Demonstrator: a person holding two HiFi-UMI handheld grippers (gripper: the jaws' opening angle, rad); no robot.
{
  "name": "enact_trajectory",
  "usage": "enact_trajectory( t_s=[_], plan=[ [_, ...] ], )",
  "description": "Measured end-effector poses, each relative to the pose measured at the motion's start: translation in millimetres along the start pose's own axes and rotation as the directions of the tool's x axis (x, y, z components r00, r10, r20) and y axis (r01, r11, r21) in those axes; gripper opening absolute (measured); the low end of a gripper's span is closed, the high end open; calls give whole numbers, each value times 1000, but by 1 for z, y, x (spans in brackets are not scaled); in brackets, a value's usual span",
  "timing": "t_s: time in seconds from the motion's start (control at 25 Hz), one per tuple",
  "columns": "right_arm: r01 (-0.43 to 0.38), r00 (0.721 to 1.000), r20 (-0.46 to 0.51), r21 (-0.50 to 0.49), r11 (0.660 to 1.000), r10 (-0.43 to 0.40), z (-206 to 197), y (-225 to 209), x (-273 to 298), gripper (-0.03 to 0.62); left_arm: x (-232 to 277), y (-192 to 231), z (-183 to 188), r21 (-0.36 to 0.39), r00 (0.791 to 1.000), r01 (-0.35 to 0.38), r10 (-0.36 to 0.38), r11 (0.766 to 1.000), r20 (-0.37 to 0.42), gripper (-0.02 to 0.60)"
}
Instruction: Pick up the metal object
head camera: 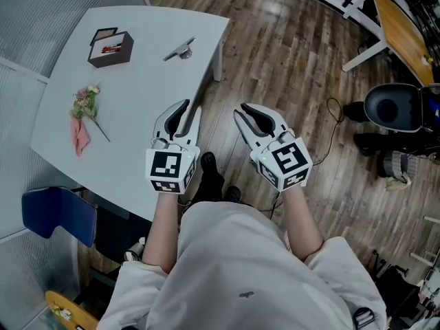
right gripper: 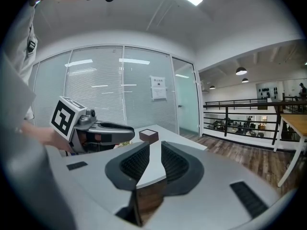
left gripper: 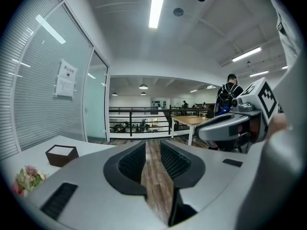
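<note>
The metal object (head camera: 180,49), a small silvery piece with a handle, lies near the far edge of the pale grey table (head camera: 130,150). My left gripper (head camera: 183,110) hovers over the table's right edge, well short of the object, open with nothing between its jaws. My right gripper (head camera: 245,114) stands beside it over the wooden floor, also open and empty. In the left gripper view the left gripper (left gripper: 152,150) shows floor through its gap. In the right gripper view the right gripper (right gripper: 154,150) points at the table corner. The metal object is in neither gripper view.
A dark brown box (head camera: 110,47) stands at the table's far left, also seen as the box (right gripper: 148,135). A small flower sprig (head camera: 86,104) and a pink cloth (head camera: 79,135) lie at left. A blue chair (head camera: 58,215) sits below the table; a black stool (head camera: 392,107) is at right.
</note>
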State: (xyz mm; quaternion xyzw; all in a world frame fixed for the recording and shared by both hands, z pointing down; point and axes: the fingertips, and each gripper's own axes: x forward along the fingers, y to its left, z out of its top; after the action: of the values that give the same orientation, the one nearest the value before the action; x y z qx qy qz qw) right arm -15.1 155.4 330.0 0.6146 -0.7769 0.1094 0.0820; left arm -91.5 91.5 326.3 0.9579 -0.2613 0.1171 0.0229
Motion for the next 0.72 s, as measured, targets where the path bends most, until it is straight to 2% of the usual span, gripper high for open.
enact_trajectory(
  t_s=[0.36, 0.52, 0.72],
  plan=[
    [-7, 1000, -16, 11, 1000, 7, 8, -18, 51, 127, 30, 39, 1, 4, 1000, 10, -10, 1000, -19, 130],
    [-10, 1000, -19, 5, 1000, 10, 17, -20, 70, 140, 41, 53, 5, -41, 999, 46, -47, 998, -19, 141],
    [-10, 999, -37, 0, 1000, 10, 19, -22, 94, 146, 53, 70, 6, -36, 997, 71, -71, 997, -15, 143]
  ],
)
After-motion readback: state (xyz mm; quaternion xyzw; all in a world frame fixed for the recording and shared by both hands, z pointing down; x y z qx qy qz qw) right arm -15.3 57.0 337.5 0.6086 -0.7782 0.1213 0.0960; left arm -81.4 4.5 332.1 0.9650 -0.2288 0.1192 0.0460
